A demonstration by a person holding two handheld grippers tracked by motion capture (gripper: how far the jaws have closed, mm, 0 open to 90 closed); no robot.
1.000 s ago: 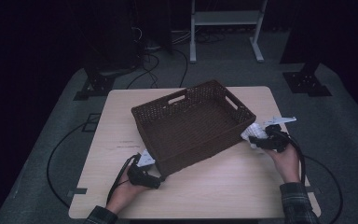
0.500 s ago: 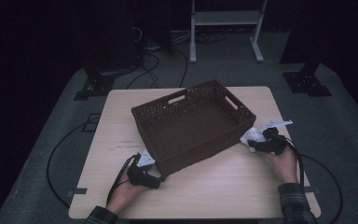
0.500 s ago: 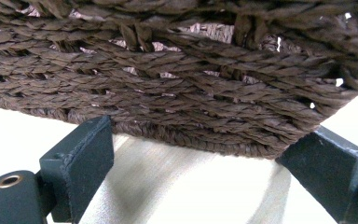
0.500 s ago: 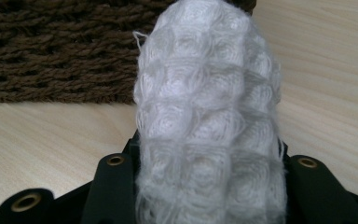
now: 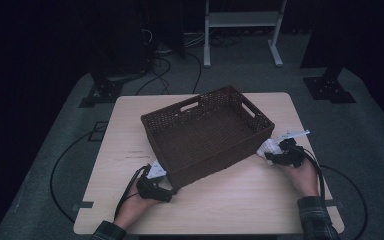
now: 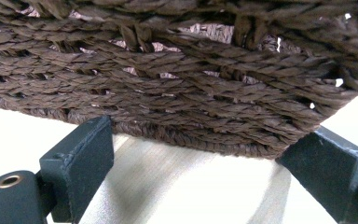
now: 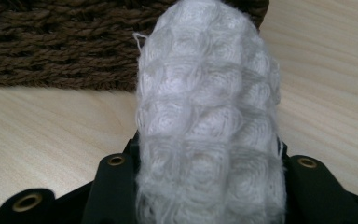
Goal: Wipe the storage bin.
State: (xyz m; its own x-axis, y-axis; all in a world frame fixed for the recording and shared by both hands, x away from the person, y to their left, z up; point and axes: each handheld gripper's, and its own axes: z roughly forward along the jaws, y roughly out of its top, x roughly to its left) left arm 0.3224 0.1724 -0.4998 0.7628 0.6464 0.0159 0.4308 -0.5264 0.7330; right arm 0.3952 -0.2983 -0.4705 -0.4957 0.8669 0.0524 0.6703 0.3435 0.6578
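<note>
1. A brown woven basket stands empty in the middle of the table, set at an angle to its edges, with a handle slot in each short wall.
2. The left hand-held gripper lies low on the table at the basket's near corner. In the left gripper view its two black jaws stand spread wide, one on each side of the corner; the weave sits between them, and whether the pads press on it I cannot tell.
3. The right hand-held gripper is just beside the basket's right-hand corner, near the table's right edge.
4. Its jaws pinch a white waffle-weave cloth; in the right gripper view the bunched cloth rises from between them, in front of the basket wall.
5. In the high view the cloth shows as a small white lump at that gripper's tip, touching or nearly touching the basket.
</note>
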